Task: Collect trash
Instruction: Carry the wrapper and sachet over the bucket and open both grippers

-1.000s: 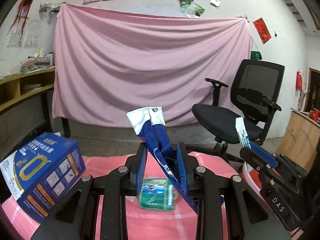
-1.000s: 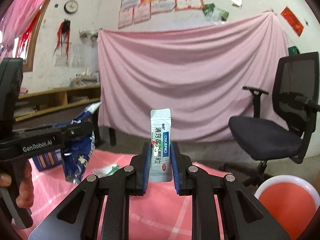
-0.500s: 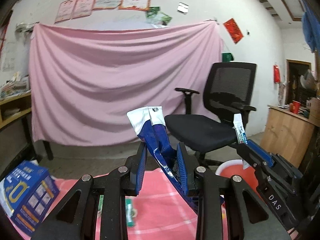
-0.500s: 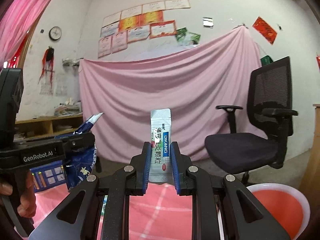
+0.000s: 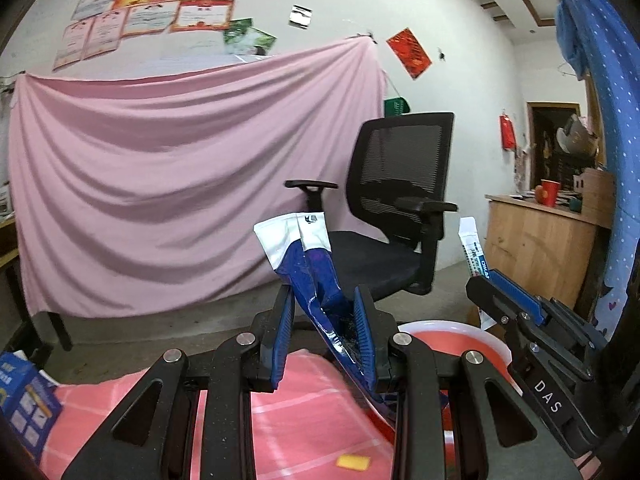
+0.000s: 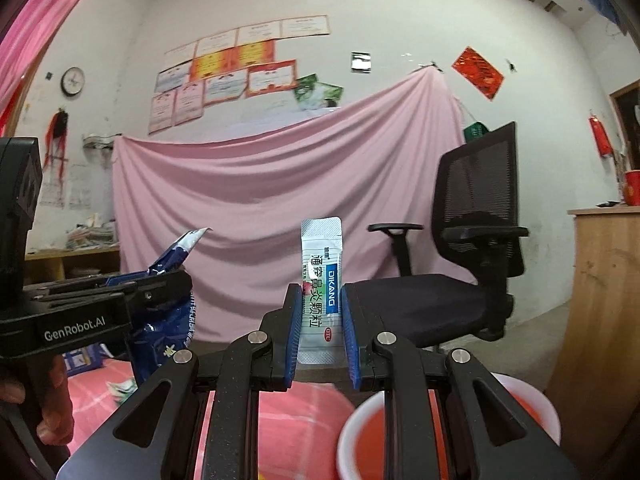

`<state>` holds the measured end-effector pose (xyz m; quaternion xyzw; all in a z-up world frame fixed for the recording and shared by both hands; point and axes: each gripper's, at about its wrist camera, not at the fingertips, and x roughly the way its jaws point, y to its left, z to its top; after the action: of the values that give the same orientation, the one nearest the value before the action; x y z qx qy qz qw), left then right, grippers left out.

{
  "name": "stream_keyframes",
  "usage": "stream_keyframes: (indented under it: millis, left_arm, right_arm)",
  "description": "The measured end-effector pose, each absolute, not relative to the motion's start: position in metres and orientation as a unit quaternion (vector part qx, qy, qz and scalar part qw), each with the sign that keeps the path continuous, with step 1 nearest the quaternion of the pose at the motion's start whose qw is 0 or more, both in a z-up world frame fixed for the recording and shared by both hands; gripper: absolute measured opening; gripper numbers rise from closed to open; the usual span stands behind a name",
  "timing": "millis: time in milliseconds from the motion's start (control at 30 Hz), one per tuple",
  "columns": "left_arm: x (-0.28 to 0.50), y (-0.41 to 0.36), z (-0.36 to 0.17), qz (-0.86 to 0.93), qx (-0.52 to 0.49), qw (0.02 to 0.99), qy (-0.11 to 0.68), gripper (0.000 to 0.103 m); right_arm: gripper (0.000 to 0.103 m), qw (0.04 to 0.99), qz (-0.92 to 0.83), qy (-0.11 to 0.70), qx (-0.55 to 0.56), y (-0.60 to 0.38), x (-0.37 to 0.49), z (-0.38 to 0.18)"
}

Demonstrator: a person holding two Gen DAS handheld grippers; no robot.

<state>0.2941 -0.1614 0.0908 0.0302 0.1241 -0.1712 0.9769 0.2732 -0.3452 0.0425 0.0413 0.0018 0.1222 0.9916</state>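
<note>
My left gripper (image 5: 323, 336) is shut on a crumpled blue and white wrapper (image 5: 310, 268), which sticks up between its blue pads. My right gripper (image 6: 320, 334) is shut on a white sachet (image 6: 322, 280) with blue and green print, held upright. In the left wrist view the right gripper (image 5: 500, 292) shows at the right with the sachet (image 5: 471, 246). In the right wrist view the left gripper (image 6: 116, 300) shows at the left with the wrapper (image 6: 168, 320). A red bin with a white rim (image 6: 532, 396) stands low beyond the table, also in the left wrist view as the bin (image 5: 460, 336).
A pink checked cloth covers the table (image 5: 296, 412). A blue box (image 5: 22, 396) lies at its left edge, a small yellow piece (image 5: 353, 462) near the front, a green packet (image 6: 124, 386) further left. A black office chair (image 5: 396, 216) and a wooden cabinet (image 5: 540, 248) stand behind the bin.
Both grippers have swung to the right with their loads; the blue box slid to the left edge, and the chair and red bin came toward the middle. Both grips are unchanged.
</note>
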Motion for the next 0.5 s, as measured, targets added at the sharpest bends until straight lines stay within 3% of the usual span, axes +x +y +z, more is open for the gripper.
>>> stream_keyframes:
  millis: [500]
  left_arm:
    - [0.322,-0.211,0.066,-0.216,0.031,0.963,0.159,0.026]
  right_arm:
    - [0.018,0.994,0.066,0.050,0.068,-0.383,0.287,0.030]
